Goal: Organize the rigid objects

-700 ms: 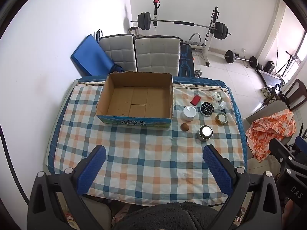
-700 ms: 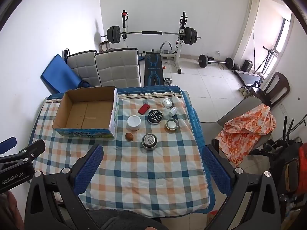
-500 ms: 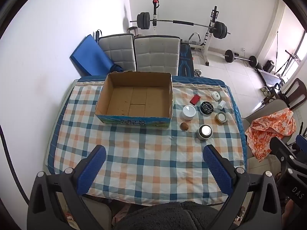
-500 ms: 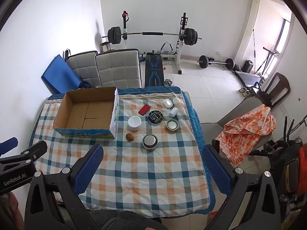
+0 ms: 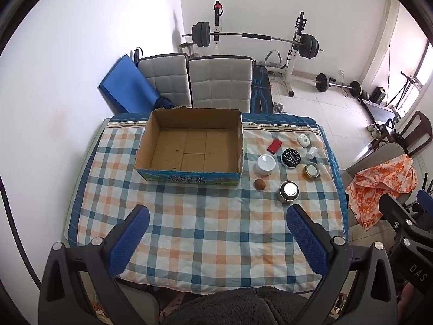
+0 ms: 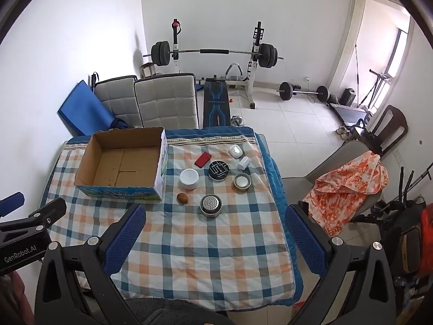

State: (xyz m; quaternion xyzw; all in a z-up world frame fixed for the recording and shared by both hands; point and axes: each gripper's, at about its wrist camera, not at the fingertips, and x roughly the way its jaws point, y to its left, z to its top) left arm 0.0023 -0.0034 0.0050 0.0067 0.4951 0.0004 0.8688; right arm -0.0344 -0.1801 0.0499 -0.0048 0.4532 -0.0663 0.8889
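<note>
Both tongs, left point(image 5: 216, 233) and right point(image 6: 215, 230), hang spread and empty above the cloth's point(image 6: 205, 249) near edge, the small items point(image 6: 216, 174) clustered at 12 o'clock beside the empty box point(image 6: 121, 168), so a hasty grab risks rolling the nut point(image 6: 182, 198) or toppling the tins.

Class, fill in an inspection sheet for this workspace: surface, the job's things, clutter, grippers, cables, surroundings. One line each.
Surface: table under a plaid tablecloth.
Job's things: open cardboard box with nothing visible inside; to its right, apart on the cloth, a red flat case, white jar, black round tin, small brown nut-like object, metal strainer cup, metal tin, two small white pieces at the far edge.
Clutter: nothing seen.
Grippers: left gripper and right gripper both open, holding nothing.
Cables: nothing seen.
Surroundings: two padded chairs, barbell rack, orange cloth on a chair.
</note>
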